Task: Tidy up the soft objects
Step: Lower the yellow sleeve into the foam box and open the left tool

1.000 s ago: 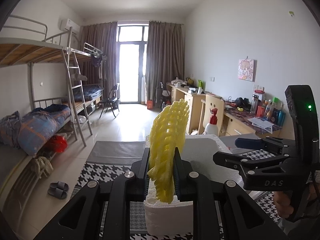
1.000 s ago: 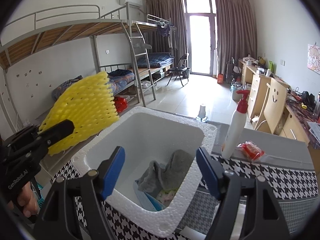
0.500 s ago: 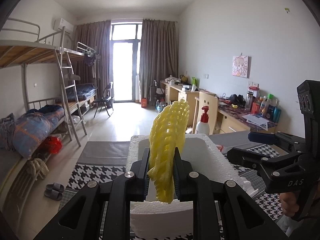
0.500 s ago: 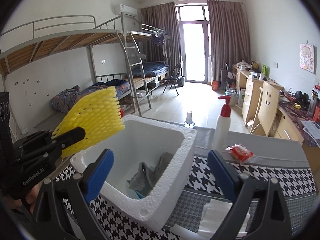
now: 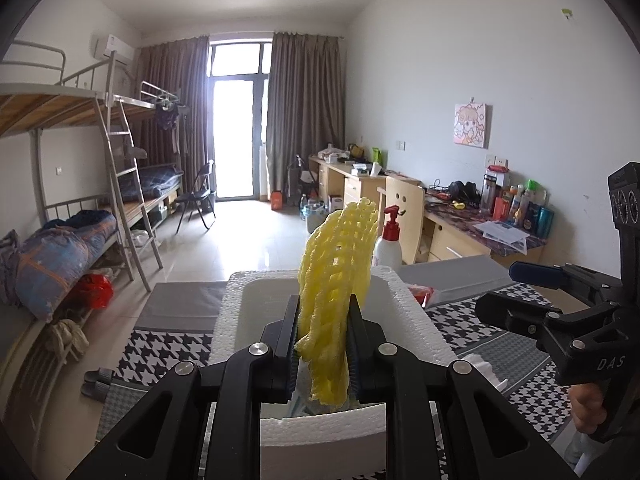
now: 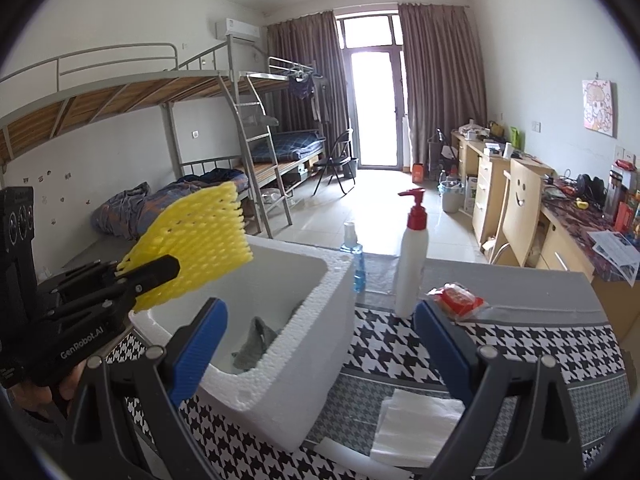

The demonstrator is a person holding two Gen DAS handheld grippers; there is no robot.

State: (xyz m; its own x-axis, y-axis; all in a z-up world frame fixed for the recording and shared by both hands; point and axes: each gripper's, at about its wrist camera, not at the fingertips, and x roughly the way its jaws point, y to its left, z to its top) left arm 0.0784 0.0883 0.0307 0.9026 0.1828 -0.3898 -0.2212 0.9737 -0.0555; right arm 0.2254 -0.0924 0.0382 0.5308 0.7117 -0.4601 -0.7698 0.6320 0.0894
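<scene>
- The left gripper point(image 5: 322, 342) pinches the yellow foam net point(image 5: 335, 280) between both fingers, net sticking up and forward over the white foam box point(image 6: 280, 376).
- Its long axis runs along the fingers (tip tilted upward).
- The right gripper point(image 6: 320, 354) hangs wide open, holding nothing, beside the box.

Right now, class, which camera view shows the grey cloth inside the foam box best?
The right wrist view: the grey cloth lies visible inside the foam box. In the left wrist view, the yellow foam net hides it.
</scene>
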